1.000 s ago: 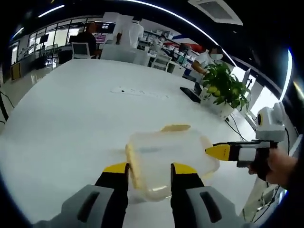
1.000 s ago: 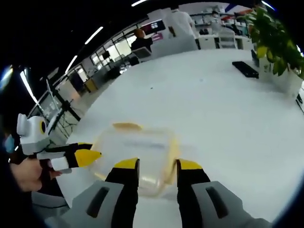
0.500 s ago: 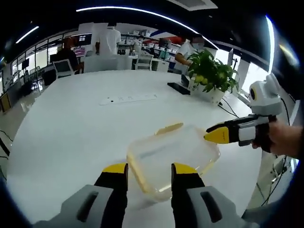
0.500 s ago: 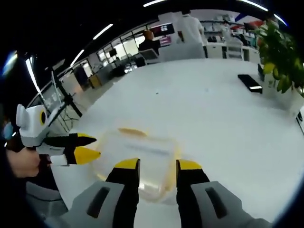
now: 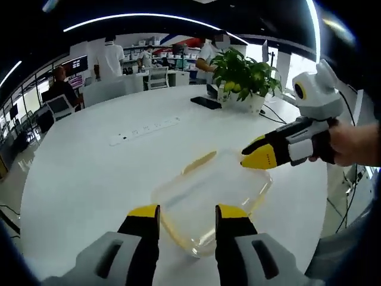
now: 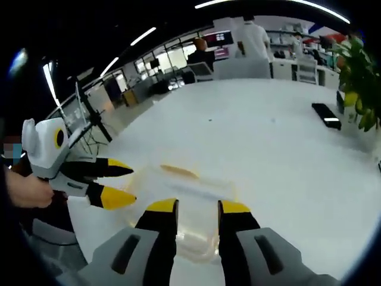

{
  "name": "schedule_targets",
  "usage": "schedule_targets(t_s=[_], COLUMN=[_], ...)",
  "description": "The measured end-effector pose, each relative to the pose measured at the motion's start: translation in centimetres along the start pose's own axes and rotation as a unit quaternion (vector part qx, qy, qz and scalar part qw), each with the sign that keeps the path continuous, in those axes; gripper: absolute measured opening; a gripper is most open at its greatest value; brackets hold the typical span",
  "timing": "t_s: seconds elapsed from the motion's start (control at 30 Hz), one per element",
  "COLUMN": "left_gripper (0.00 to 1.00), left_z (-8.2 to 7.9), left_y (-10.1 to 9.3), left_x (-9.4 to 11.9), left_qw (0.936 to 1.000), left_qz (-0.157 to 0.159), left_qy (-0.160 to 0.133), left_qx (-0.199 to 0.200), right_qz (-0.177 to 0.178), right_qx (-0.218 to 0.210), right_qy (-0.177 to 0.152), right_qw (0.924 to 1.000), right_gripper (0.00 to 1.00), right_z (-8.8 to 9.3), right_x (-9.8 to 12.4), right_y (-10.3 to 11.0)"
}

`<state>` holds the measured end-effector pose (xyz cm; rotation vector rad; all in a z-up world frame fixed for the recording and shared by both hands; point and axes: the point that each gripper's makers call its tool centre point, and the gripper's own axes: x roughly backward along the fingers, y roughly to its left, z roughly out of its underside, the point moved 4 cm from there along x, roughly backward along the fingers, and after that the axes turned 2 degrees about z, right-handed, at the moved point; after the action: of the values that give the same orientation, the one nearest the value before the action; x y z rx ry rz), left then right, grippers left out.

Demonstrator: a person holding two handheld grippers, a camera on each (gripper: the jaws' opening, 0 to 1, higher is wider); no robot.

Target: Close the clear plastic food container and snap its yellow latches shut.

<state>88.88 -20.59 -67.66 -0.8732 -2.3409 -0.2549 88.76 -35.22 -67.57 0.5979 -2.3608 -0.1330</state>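
Observation:
The clear plastic container (image 5: 208,199) lies on the white table (image 5: 77,179) with its lid resting on top. A yellow latch (image 5: 199,161) sticks out at its far side, also seen as the yellow latch (image 6: 178,171). My left gripper (image 5: 187,213) is open, its jaws just short of the container's near edge. My right gripper (image 6: 198,207) is open too, its jaws over the container (image 6: 190,202) from the opposite side. The right gripper (image 5: 262,156) reaches in over the container's right corner. The left gripper (image 6: 116,183) shows with its jaws spread.
A white power strip (image 5: 146,127) lies further along the table. A potted plant (image 5: 241,74) and a flat black device (image 5: 205,102) stand near the far edge. A hand (image 5: 357,143) holds the right gripper. People and office desks fill the background.
Both cameras have swung, shifting the whole scene. The right gripper has come in closer over the container's right corner. The container has stayed on the table.

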Motion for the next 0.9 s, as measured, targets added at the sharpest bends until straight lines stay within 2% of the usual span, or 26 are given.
schedule_targets(t_s=[0.2,0.37,0.43,0.47,0.57,0.9], left_gripper=[0.30,0.29,0.29,0.28,0.28,0.28], left_z=[-0.6,-1.3,-1.3,-1.4,-1.5,-1.6], left_y=[-0.3,-1.7,-2.2,-2.6,-2.7,-3.0], left_x=[-0.1,-0.5,-0.6,-0.7,-0.9,-1.2], left_qw=[0.9997,0.9954,0.9937,0.9912,0.9893,0.9866], left_qz=[0.016,0.062,0.072,0.088,0.090,0.109], left_qy=[-0.003,-0.004,0.004,0.007,0.009,0.015], left_qx=[-0.019,-0.073,-0.086,-0.099,-0.114,-0.121], right_qz=[-0.015,-0.029,-0.034,-0.038,-0.041,-0.053], right_qx=[0.012,0.034,0.038,0.045,0.055,0.082], right_qy=[0.005,0.010,0.014,0.017,0.019,0.036], right_qw=[0.9998,0.9990,0.9986,0.9981,0.9975,0.9946], right_gripper=[0.21,0.20,0.18,0.16,0.16,0.17], right_z=[-0.4,-0.8,-0.9,-0.9,-1.0,-1.1], right_x=[-0.6,-1.1,-1.4,-1.5,-1.8,-2.9], right_y=[0.3,0.7,1.0,1.2,1.5,2.2])
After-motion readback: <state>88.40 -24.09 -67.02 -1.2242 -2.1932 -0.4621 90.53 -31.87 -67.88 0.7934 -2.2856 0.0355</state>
